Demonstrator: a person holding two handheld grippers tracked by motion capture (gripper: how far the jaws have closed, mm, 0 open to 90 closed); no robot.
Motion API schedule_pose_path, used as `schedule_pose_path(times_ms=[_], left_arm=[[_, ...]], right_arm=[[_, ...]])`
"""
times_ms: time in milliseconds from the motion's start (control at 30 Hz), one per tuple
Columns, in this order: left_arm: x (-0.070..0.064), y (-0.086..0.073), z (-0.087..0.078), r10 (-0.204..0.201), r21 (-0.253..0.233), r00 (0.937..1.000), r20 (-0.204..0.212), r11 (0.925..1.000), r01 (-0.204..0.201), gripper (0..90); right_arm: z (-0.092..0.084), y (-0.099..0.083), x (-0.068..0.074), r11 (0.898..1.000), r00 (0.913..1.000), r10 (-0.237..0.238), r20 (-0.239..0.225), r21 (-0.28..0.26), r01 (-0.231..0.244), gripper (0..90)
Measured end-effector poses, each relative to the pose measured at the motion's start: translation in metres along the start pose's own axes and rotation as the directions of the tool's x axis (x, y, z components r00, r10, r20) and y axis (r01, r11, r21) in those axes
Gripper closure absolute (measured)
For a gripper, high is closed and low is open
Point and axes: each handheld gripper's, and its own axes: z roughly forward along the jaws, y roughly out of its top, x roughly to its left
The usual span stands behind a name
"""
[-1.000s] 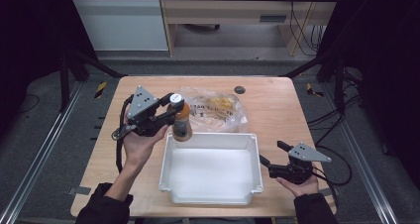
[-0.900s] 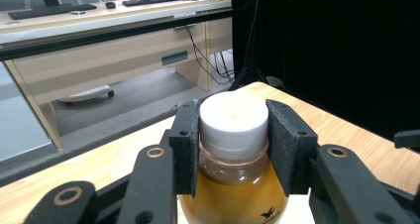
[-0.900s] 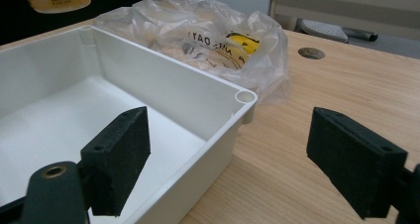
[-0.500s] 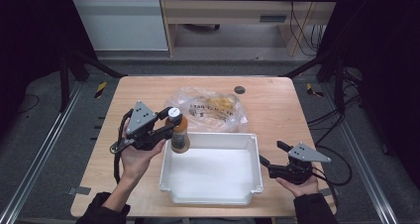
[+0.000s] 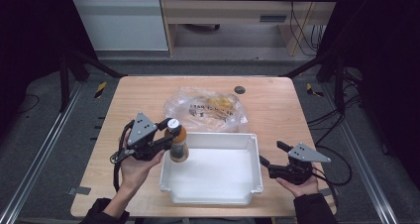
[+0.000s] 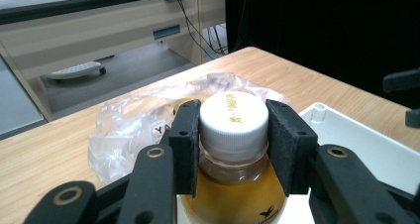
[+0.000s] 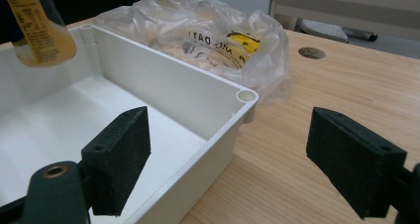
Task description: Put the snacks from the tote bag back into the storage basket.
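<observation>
Bottle [image 5: 178, 143] of amber drink hangs upright over the near-left corner of the white tray [image 5: 250, 140], gripped at its white cap so the body can likely drop straight in. Left tongs [image 5: 166, 135] clamp it from the side, forearm angled in. Right tongs [image 5: 270, 154] rest wide apart, straddling the tray's right wall. A plastic bag [image 5: 208, 107] lies behind on the bench [image 5: 138, 95].

Lighting is even and comes from overhead; the table [image 5: 143, 92] is well lit while its surroundings fall to near black. The white bin [image 5: 213, 169] is bright — almost washed out in the high view. Shadows are soft and short. The high view is low in detail. In the gripper views the near jaws are slightly soft — backgrounds blur mildly.
</observation>
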Motion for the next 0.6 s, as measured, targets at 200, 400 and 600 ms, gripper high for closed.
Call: schedule_pose_path(times_ms=[200,400,600], left_arm=[[-0.002,-0.009,0.001,0.002,0.02,1.0,0.002,0.9998,-0.002,59.2],[-0.004,-0.015,0.004,0.006,0.043,0.9999,0.01,0.9991,-0.006,59.2],[-0.005,-0.023,0.007,0.003,0.061,0.9999,0.012,0.9981,-0.004,59.2]], right_arm=[[0.0,0.0,0.0,1.0,1.0,0.0,0.0,0.0,0.0,17.4],[0.0,0.0,0.0,1.0,1.0,-0.001,-0.001,-0.002,0.001,17.4],[0.0,0.0,0.0,1.0,1.0,-0.002,-0.002,-0.001,0.002,17.5]])
